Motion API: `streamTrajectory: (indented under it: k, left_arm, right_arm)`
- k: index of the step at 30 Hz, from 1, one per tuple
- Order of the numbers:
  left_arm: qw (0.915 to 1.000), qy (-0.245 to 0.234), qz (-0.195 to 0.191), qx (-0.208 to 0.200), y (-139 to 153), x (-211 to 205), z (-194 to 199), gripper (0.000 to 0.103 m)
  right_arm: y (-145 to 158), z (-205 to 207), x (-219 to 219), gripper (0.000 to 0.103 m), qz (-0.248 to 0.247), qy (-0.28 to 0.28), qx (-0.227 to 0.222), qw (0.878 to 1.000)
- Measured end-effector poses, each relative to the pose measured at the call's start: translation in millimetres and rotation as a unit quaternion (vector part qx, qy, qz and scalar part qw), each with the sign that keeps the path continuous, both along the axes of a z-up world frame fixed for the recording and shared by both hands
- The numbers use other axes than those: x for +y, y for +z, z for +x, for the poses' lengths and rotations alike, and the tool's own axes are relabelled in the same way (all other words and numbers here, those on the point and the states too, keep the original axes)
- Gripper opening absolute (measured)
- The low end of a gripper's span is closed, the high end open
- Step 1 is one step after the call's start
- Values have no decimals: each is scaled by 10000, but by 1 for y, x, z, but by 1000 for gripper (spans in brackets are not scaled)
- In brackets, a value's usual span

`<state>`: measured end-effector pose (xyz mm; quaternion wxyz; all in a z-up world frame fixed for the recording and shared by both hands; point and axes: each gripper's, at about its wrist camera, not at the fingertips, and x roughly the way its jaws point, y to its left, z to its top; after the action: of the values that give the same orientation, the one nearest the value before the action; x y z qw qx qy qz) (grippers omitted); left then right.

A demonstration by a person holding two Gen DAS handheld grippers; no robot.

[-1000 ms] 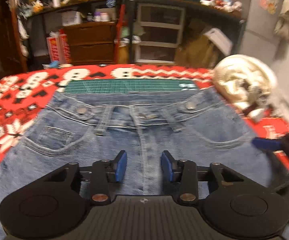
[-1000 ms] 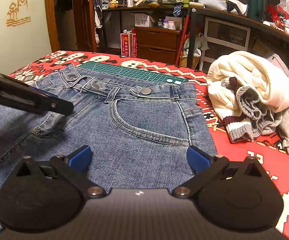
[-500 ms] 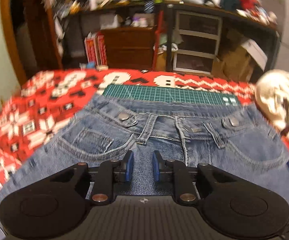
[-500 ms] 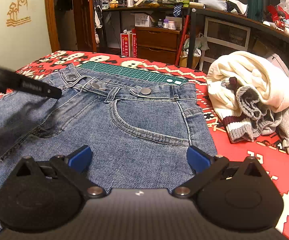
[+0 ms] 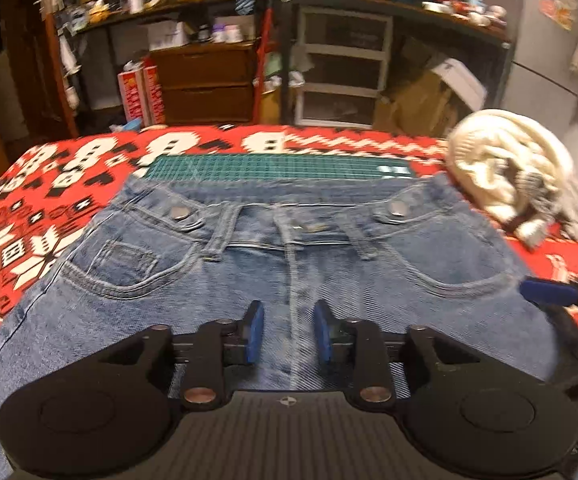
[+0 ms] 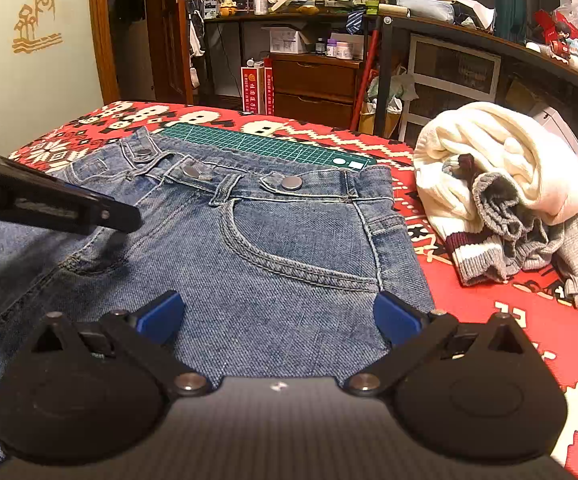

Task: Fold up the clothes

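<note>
1. One pair of blue jeans (image 6: 273, 248), lying flat with the waistband farthest from the camera.
2. Three metal buttons show on the waistband in the right wrist view; the left wrist view shows two.
3. One green cutting mat (image 6: 273, 146), partly under the waistband.
4. One heap of other clothes (image 6: 505, 192) beside the jeans; the number of garments in it is unclear.
5. One red patterned blanket (image 6: 521, 320) under everything.
6. Two grippers: left gripper (image 5: 289, 332), right gripper (image 6: 277, 318).
</note>
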<state>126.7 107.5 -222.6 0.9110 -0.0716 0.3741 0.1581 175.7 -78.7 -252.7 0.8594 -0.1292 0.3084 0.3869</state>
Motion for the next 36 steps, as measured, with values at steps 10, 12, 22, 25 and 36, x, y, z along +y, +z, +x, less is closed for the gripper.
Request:
streamTrajectory:
  k: [10,12,22,25,36]
  left_arm:
    - [9984,552,-78,-13,4,28,3,25]
    - [9983,495,-307,-79,8,30,-3,19]
    - [9984,-282,-489,54,7,3,12,5]
    - [9994,-236,-203,118,4,2,17,5]
    - [9980,-11,-590,-232,19,16,4,7]
  right_arm:
    - [0,0,0,103,0,-1,-3,10000]
    - [0,0,0,102,0,-2,-3,10000]
    - [0,0,0,103,1,1,-2,10000]
    - [0,1,0,102,1,1,-1,10000]
    - [0,1,1,102,3,0,2,10000]
